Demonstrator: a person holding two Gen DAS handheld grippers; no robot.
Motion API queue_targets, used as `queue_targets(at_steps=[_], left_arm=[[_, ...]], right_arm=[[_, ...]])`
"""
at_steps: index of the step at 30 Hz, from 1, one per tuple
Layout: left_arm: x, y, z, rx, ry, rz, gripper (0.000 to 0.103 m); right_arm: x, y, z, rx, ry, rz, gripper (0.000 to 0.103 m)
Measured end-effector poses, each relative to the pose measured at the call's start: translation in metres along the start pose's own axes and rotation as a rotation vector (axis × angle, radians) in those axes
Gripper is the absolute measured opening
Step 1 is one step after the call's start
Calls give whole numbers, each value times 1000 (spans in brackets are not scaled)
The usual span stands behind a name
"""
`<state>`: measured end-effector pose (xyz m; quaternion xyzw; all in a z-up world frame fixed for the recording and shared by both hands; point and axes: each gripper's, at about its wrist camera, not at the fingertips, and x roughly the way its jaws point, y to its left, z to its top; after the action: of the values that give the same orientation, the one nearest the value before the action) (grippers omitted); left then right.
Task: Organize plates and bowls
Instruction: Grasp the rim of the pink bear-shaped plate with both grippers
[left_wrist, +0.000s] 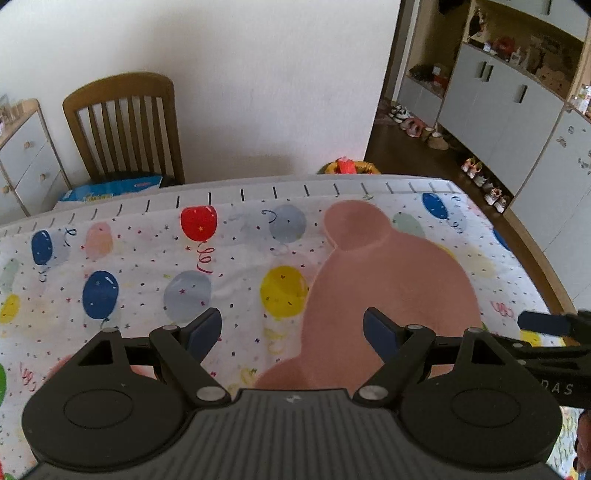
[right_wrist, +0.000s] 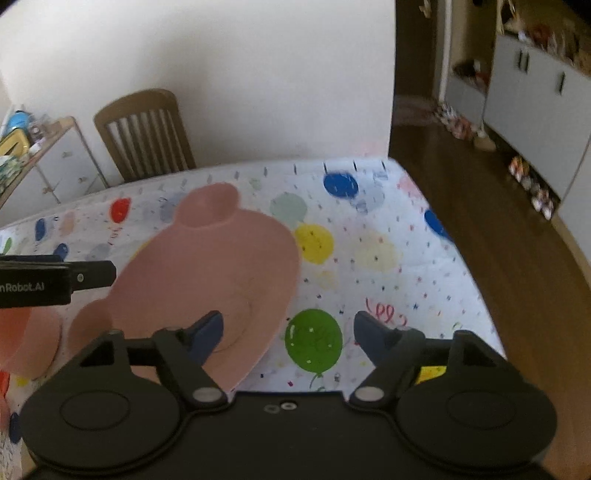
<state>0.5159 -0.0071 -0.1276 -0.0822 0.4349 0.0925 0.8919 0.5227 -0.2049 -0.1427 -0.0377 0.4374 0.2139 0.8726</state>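
Note:
A pink bear-shaped plate (left_wrist: 391, 288) with two round ears lies flat on the balloon-print tablecloth (left_wrist: 147, 266). In the left wrist view it is right of centre, under my left gripper's right finger. My left gripper (left_wrist: 291, 332) is open and empty above the cloth. In the right wrist view the same plate (right_wrist: 207, 266) lies left of centre, under my right gripper's left finger. My right gripper (right_wrist: 288, 332) is open and empty above the plate's right edge. Another pink dish (right_wrist: 26, 339) shows at the left edge. The left gripper's side (right_wrist: 55, 278) reaches in there.
A wooden chair (left_wrist: 125, 125) stands behind the table's far edge, with a blue package (left_wrist: 110, 188) on its seat. A drawer unit (left_wrist: 22, 162) is at far left. The table's right edge (right_wrist: 461, 251) drops to a wood floor with shoes (left_wrist: 484, 181) along grey cabinets (left_wrist: 498, 110).

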Motion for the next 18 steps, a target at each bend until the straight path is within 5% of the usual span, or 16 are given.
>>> queue_targets(at_steps=[4, 8, 15, 18], left_arm=[[14, 0, 5, -21, -1, 3, 83], [26, -3, 9, -25, 15, -16, 63], [42, -10, 10, -35, 52, -42, 61], [49, -7, 11, -49, 75, -51, 43]], right_arm=[[10, -5, -1, 35, 31, 19, 67], [16, -5, 1, 50, 43, 38, 56], [24, -9, 2, 115, 84, 81, 39], [25, -10, 2, 135, 87, 92, 35]])
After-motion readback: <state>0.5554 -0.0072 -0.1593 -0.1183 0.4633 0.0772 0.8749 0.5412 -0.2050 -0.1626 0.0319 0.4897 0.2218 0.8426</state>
